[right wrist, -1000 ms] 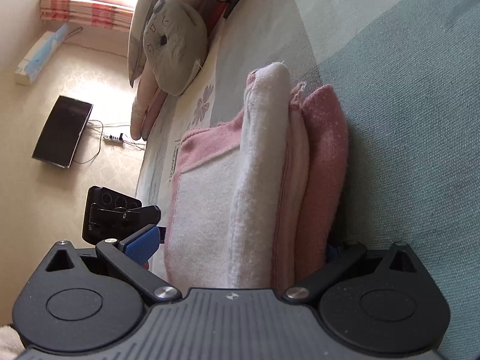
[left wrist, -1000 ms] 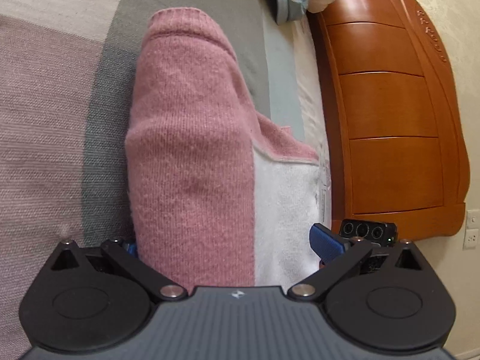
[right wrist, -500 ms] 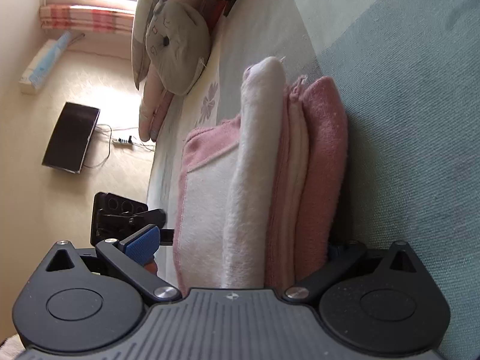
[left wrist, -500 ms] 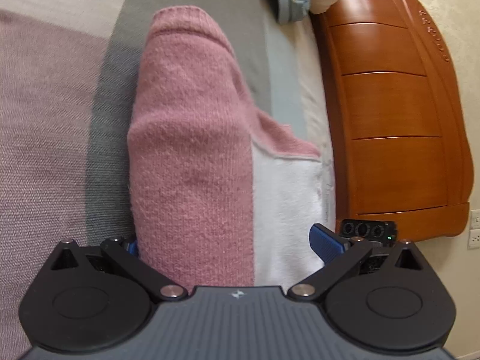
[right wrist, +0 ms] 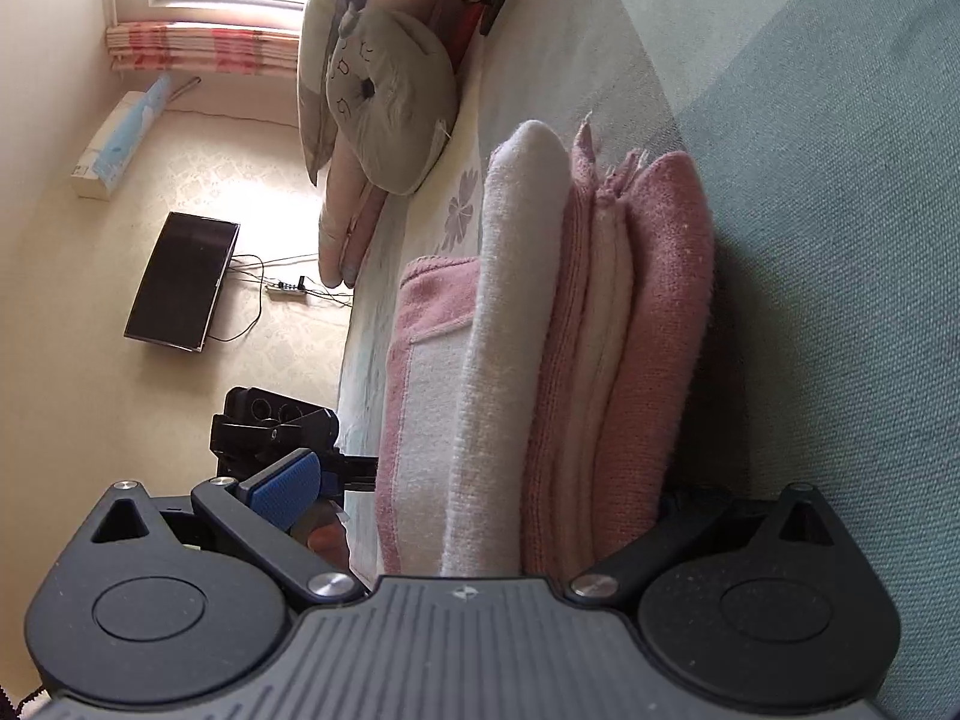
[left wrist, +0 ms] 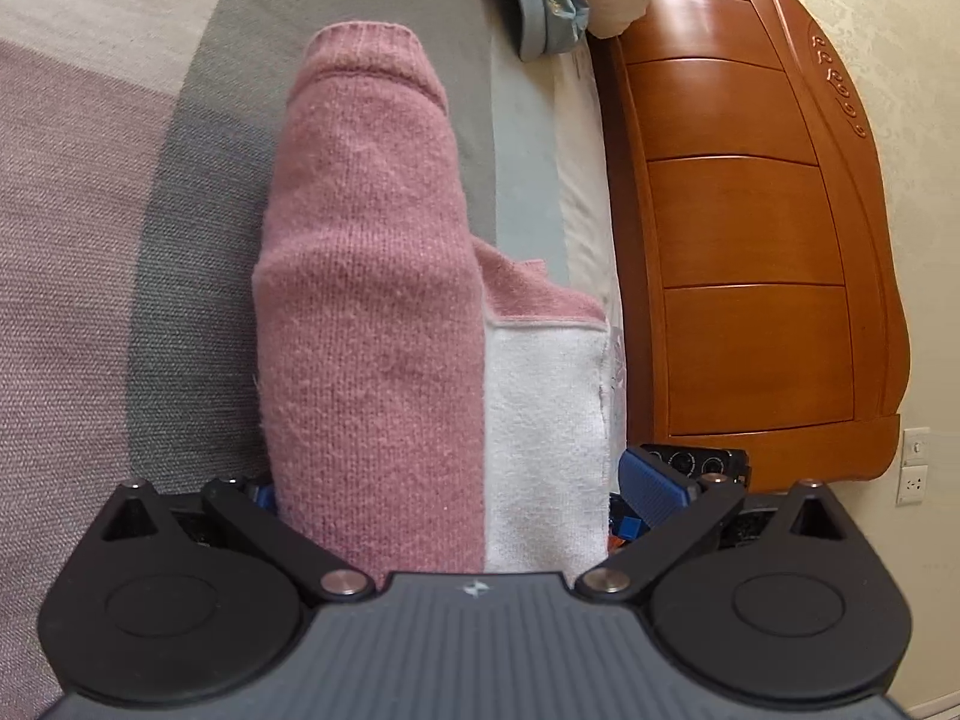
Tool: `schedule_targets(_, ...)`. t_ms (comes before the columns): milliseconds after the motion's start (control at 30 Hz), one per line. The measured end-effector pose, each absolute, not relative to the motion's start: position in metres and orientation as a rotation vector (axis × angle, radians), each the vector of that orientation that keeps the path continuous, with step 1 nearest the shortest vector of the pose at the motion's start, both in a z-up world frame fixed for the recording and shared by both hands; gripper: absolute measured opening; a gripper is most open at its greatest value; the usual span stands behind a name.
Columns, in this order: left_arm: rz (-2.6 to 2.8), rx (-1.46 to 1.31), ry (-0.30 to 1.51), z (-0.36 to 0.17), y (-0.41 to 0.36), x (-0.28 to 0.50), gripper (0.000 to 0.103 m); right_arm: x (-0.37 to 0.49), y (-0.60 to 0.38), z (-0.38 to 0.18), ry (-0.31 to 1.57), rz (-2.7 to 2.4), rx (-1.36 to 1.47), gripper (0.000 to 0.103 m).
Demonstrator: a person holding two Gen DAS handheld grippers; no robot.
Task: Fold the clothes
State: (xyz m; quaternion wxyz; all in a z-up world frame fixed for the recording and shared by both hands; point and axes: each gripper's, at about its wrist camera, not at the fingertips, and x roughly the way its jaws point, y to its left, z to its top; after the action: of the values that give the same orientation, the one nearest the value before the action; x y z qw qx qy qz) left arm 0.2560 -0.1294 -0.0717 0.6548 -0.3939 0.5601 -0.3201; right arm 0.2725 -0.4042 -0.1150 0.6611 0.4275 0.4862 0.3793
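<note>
left gripper [left wrist: 444, 492]: your jaws stand wide around the folded pink sweater [left wrist: 372, 300] on the bed [left wrist: 180, 192], barely shifted in a second | right gripper [right wrist: 474, 498]: wide too, straddling the layered stack, now closer | fold looks finished.

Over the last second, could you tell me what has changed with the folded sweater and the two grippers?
Little has moved. In the right wrist view the folded sweater sits slightly further right in frame, so the right gripper shifted a little. Both grippers still straddle the bundle, the left gripper too; nothing was let go. The bed cover and headboard are unchanged.
</note>
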Motion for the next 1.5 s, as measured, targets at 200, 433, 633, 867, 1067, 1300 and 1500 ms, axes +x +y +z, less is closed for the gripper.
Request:
schedule_targets(200,-0.754,-0.881,1.248,-0.071,-0.1,0.284,0.101,0.274,-0.404,-0.107,1.095,0.858,0.948,0.103)
schedule_targets(433,-0.8,-0.864,1.237,-0.068,-0.098,0.292,0.101,0.272,-0.418,-0.096,1.059,0.843,0.938,0.103)
schedule_targets(633,-0.845,-0.834,1.246,-0.079,-0.11,0.3,0.101,0.269,-0.442,-0.087,1.024,0.818,0.937,0.103)
schedule_targets(867,-0.906,-0.798,1.255,-0.096,-0.126,0.312,0.101,0.272,-0.485,-0.076,0.99,0.772,0.93,0.103)
schedule_targets(1067,-0.989,-0.765,1.267,-0.094,-0.194,0.338,0.101,0.287,-0.54,-0.064,0.958,0.713,0.914,0.103)
schedule_targets(1300,-1.06,-0.777,1.269,-0.109,-0.259,0.377,0.101,0.317,-0.616,-0.051,0.888,0.627,0.915,0.103)
schedule_targets(1500,-1.116,-0.766,1.297,-0.126,-0.307,0.401,0.101,0.338,-0.67,-0.054,0.835,0.524,0.922,0.103)
